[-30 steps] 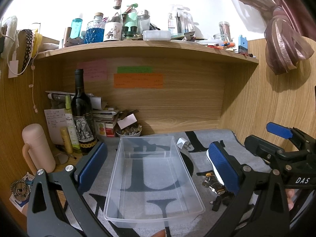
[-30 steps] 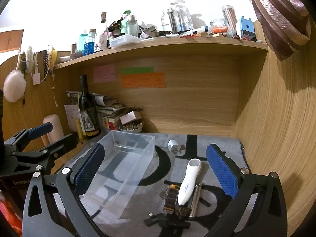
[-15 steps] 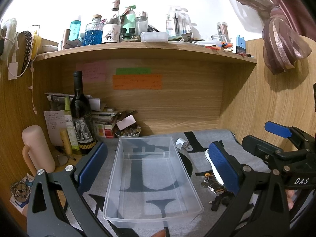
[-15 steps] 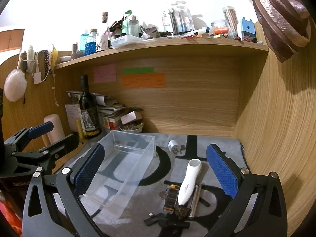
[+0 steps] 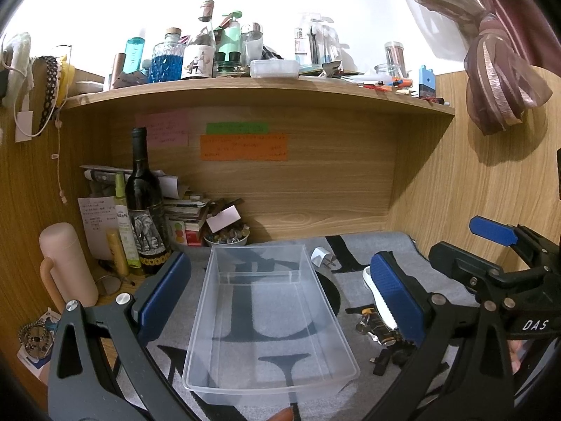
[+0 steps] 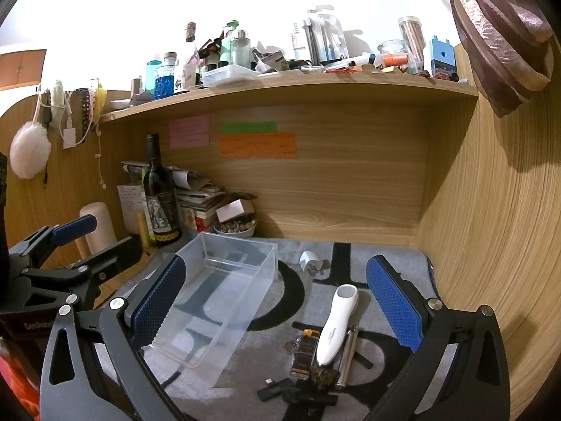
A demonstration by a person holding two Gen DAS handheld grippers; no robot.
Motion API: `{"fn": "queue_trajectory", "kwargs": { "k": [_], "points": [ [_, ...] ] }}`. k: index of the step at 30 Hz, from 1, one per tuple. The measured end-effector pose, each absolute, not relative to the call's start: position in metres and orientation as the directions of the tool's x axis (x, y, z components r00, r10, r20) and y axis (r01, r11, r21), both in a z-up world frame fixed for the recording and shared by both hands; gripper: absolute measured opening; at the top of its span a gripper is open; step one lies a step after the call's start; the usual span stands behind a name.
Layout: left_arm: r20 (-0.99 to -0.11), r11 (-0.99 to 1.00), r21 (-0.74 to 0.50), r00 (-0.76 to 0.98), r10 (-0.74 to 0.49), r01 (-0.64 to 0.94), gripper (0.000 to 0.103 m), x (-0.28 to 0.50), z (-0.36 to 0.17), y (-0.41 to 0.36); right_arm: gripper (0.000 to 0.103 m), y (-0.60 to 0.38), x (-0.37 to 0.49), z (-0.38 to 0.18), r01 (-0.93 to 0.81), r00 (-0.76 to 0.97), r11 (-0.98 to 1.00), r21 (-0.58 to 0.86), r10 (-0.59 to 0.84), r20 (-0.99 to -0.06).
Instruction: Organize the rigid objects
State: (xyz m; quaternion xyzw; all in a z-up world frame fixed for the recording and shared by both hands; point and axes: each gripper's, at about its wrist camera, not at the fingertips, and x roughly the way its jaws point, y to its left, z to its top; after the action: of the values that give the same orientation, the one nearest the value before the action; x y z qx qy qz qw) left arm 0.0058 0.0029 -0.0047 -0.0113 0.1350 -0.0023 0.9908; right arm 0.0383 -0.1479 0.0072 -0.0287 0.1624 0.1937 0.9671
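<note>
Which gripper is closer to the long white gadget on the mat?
Right. The right gripper hangs open just above the white gadget; the left gripper is open over the clear bin beside it.

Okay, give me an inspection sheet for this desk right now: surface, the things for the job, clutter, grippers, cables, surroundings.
Surface: grey mat with black lettering on a wooden desk.
Job's things: clear plastic bin, empty; white handheld device lying on a heap of small items right of the bin; white plug adapter behind them.
Clutter: wine bottle, pink flask, stacked papers, bowl of small bits at back left.
Grippers: left gripper open, astride the bin; right gripper open above the heap.
Cables: white cord hanging on the left wall.
Surroundings: shelf crowded with bottles; sticky notes on the back panel; curtain at right.
</note>
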Motion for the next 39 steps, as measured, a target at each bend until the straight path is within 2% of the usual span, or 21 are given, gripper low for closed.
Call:
{"fn": "queue_trajectory", "kwargs": {
  "k": [18,24,27,30,32,33,36,39],
  "points": [
    [-0.275,0.999,-0.033,0.961,-0.008,-0.001,0.103,0.007,-0.005,0.007,0.103,-0.148,0.038,0.007,-0.381,0.873,0.924,0.009,0.363,-0.325],
    [-0.361,0.998,-0.067,0.933,-0.009,-0.017,0.103,0.028,-0.012,0.028,0.103,-0.154,0.050,-0.001,-0.357,0.868,0.934,0.036,0.345,-0.356],
    [-0.449,0.997,-0.077,0.893,-0.011,-0.026,0.103,0.047,-0.024,0.047,0.103,-0.157,0.061,-0.009,-0.342,0.863,0.939,0.038,0.330,-0.384],
    [-0.520,0.997,-0.041,0.853,0.039,-0.071,0.102,0.064,-0.039,0.063,0.103,-0.160,0.078,-0.020,-0.313,0.853,0.949,0.033,0.296,-0.431],
    [-0.568,0.996,-0.029,0.821,0.057,-0.089,0.091,0.076,-0.049,0.074,0.103,-0.163,0.090,-0.028,-0.290,0.844,0.956,0.039,0.275,-0.461],
    [-0.600,0.995,-0.035,0.798,0.050,-0.089,0.082,0.083,-0.054,0.078,0.103,-0.164,0.096,-0.032,-0.280,0.837,0.959,0.044,0.266,-0.478],
    [-0.655,0.995,-0.068,0.756,0.013,-0.076,0.074,0.096,-0.067,0.091,0.103,-0.168,0.112,-0.045,-0.248,0.819,0.968,0.045,0.234,-0.524],
    [-0.702,0.995,-0.062,0.712,0.010,-0.075,0.058,0.111,-0.080,0.099,0.103,-0.169,0.127,-0.055,-0.234,0.797,0.972,0.026,0.207,-0.568]
  ]
}}
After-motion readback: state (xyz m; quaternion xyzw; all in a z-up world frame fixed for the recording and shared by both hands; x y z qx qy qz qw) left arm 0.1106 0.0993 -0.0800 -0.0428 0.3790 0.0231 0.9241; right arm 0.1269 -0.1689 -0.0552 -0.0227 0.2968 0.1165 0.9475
